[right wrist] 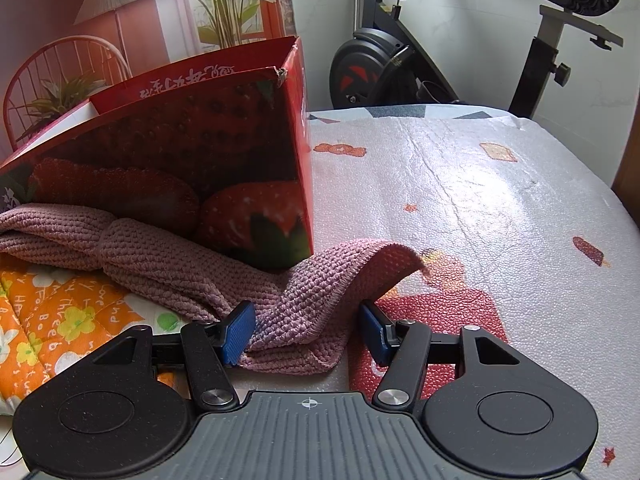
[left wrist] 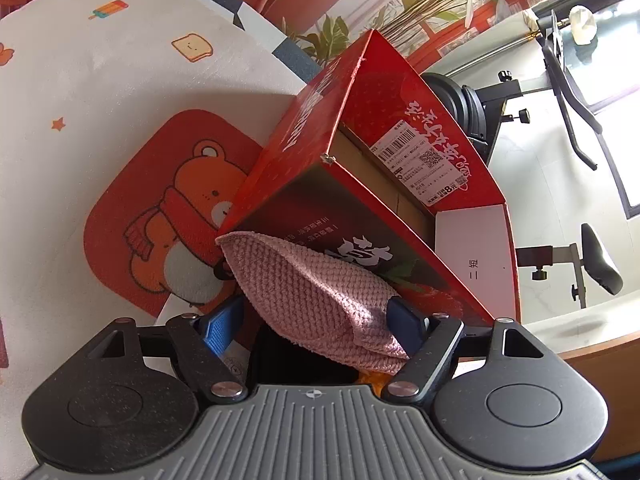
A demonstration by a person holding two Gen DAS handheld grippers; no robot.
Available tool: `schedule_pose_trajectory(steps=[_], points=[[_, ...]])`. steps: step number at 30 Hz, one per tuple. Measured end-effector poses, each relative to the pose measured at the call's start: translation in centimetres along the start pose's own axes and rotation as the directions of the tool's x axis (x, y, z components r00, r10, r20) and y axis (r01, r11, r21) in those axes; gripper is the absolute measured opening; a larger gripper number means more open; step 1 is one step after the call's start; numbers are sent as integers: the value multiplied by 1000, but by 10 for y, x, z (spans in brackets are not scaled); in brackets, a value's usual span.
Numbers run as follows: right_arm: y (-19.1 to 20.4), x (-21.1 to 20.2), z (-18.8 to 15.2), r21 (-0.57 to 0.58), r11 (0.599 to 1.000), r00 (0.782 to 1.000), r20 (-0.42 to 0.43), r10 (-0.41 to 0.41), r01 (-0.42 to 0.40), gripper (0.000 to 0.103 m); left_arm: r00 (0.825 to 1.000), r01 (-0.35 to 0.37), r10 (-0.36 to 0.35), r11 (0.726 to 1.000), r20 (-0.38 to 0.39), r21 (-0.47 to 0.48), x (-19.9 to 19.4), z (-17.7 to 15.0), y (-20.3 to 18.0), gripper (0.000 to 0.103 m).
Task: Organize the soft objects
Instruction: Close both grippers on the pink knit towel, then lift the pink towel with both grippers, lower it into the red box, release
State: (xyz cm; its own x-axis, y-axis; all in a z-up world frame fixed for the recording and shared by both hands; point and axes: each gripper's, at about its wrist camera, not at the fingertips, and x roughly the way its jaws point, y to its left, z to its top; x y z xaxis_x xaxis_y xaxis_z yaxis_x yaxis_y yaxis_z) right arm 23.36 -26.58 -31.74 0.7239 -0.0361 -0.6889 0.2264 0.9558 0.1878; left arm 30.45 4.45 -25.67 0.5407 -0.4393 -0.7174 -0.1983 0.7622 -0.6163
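One pink waffle-knit cloth (right wrist: 168,264) lies rumpled on your white foam-textured table cover (right wrist: 460,184), draped along the foot of the red strawberry-printed cardboard box (right wrist: 224,152), touching it. Its weave is coarse, its edges stitched, one corner curling upward. Your right gripper (right wrist: 306,330) stands half-spread with a cloth fold bunched between the blue pads; whether they press it cannot be told. Your left gripper (left wrist: 316,320) is spread wide, cloth (left wrist: 304,292) resting against one pad only.
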Motion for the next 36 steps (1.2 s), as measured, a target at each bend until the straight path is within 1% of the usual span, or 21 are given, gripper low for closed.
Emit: schedule_pose_trajectory(steps=[4,5,6,7,9,12,13,14,15,16,18,20,22,27,32,36], points=[[0,0,0,6,1000,1000,-1,3,-3,55,1000,6,-6,1000,-10,24,3,-2,-6,70],[0,0,1,10,1000,1000,-1,4,-4,55,1000,4,-4,999,-6,34,3,-3,-8,66],[0,0,1,16,1000,1000,-1,6,-6,55,1000,-1,1,999,1,46,2,-3,-9,60],[-1,0,2,22,1000,1000,-2,9,-9,55,1000,-4,3,998,9,62,1,-4,-10,56],[-3,-1,2,41,999,1000,-5,21,-21,53,1000,-6,4,996,24,89,-1,-4,-12,44],[-6,-1,3,68,997,999,-7,37,-37,48,999,-8,3,991,41,135,-5,-6,-15,33],[-8,-2,3,78,996,999,-8,43,-43,46,999,-16,8,987,47,160,-6,-7,-17,32],[-10,-2,3,93,994,998,-9,55,-54,41,998,-28,18,983,57,184,-7,-8,-20,29],[-11,-2,4,112,991,997,-12,74,-72,33,998,-38,25,978,66,206,-8,-10,-23,26],[-14,-1,4,134,987,995,-16,96,-93,30,997,-47,31,973,74,228,-9,-11,-25,24],[-17,2,4,183,974,990,-31,141,-133,12,995,-65,41,958,90,279,-11,-13,-31,12],[-18,2,4,204,968,988,-27,152,-144,11,994,-81,52,944,100,320,-13,-15,-36,12],[-17,-4,6,199,969,988,-8,154,-149,10,993,-85,50,936,110,342,-15,-15,-37,11],[-17,-32,22,180,967,983,78,169,-180,10,990,-93,46,923,133,374,-25,-15,-38,10],[-14,-67,46,130,968,967,171,190,-213,10,988,-75,10,907,155,414,-40,-16,-41,10],[-3,-90,61,82,969,952,222,212,-234,10,984,-58,-22,899,175,435,-53,-16,-43,10]])
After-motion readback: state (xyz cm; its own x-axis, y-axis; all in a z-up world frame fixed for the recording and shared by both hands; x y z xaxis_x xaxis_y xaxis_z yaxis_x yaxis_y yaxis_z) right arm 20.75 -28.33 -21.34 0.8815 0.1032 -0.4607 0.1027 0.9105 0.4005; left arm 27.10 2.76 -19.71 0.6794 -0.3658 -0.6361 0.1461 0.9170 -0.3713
